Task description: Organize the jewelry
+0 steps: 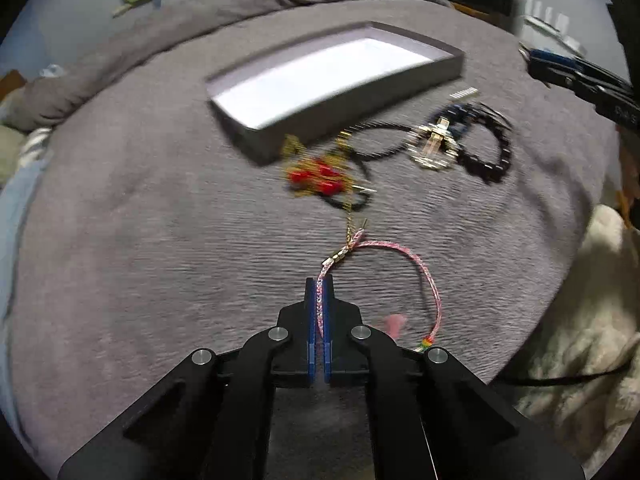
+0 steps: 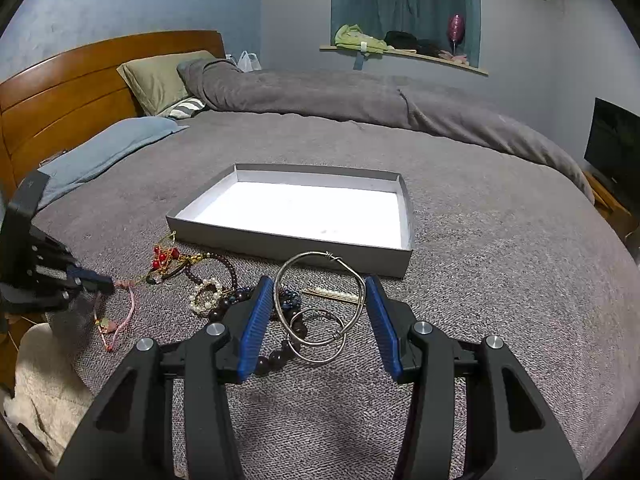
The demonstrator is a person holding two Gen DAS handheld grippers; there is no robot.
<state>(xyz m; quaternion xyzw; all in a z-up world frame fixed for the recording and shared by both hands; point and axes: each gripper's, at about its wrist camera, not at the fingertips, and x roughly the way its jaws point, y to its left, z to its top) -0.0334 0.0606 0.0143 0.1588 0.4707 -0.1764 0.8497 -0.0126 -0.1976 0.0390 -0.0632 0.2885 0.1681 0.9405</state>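
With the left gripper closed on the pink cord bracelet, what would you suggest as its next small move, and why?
Probably lift it gently and carry it toward the grey box. The left gripper is shut on the pink cord bracelet, whose loop lies on the blanket, and a gold chain seems to run to its clasp, so a slow lift shows any snag.

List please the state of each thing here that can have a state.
Left tool: shut on the pink braided bracelet.
Right tool: open, holding nothing, above the silver hoops.
Grey tray: empty, on the bed.
Red bead ornament: lying loose on the blanket.
Pearl bracelet: lying loose.
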